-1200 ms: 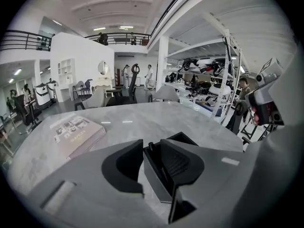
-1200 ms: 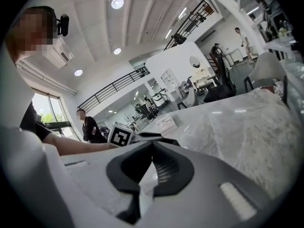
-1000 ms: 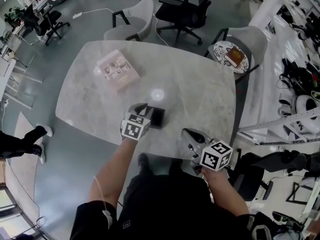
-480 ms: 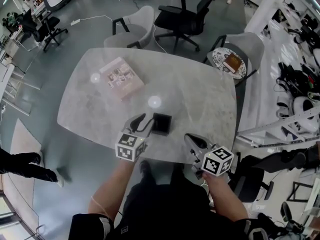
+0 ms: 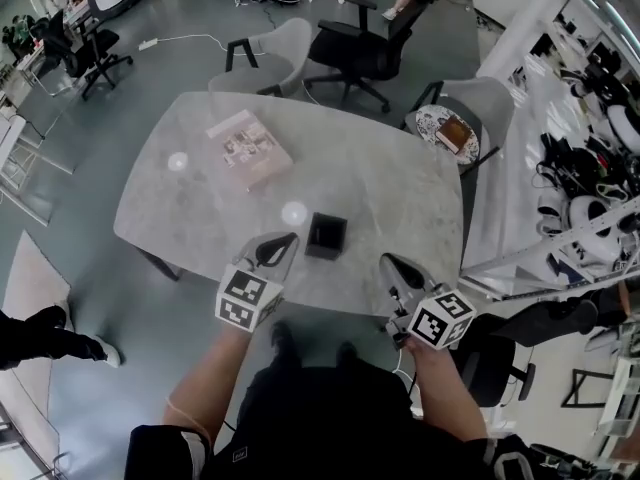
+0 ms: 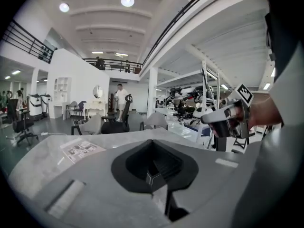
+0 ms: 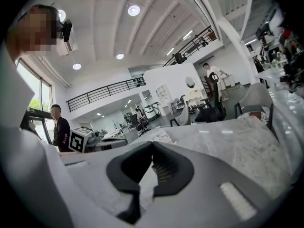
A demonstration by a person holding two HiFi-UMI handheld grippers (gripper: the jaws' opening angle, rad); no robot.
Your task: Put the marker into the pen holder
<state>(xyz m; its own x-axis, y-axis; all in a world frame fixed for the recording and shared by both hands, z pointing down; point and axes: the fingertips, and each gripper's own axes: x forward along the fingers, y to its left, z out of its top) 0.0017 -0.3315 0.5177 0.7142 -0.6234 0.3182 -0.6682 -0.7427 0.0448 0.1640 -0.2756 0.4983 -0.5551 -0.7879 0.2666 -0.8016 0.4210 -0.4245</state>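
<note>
Marble table (image 5: 400, 183), black pen holder (image 5: 326, 235) near front edge. Left gripper (image 5: 290, 237) pinched closed, empty, just beside holder at its 9 o'clock; right gripper (image 5: 386, 261) also closed, empty, at 4 o'clock. No marker visible anywhere on top; probably already inside holder, interior too dark to confirm. Check inside holder before backing off; keep clear of its walls.

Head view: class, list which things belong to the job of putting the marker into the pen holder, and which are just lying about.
Job: pen holder; left gripper; right gripper. No marker visible.
Lying about: pink book; black office chair.
</note>
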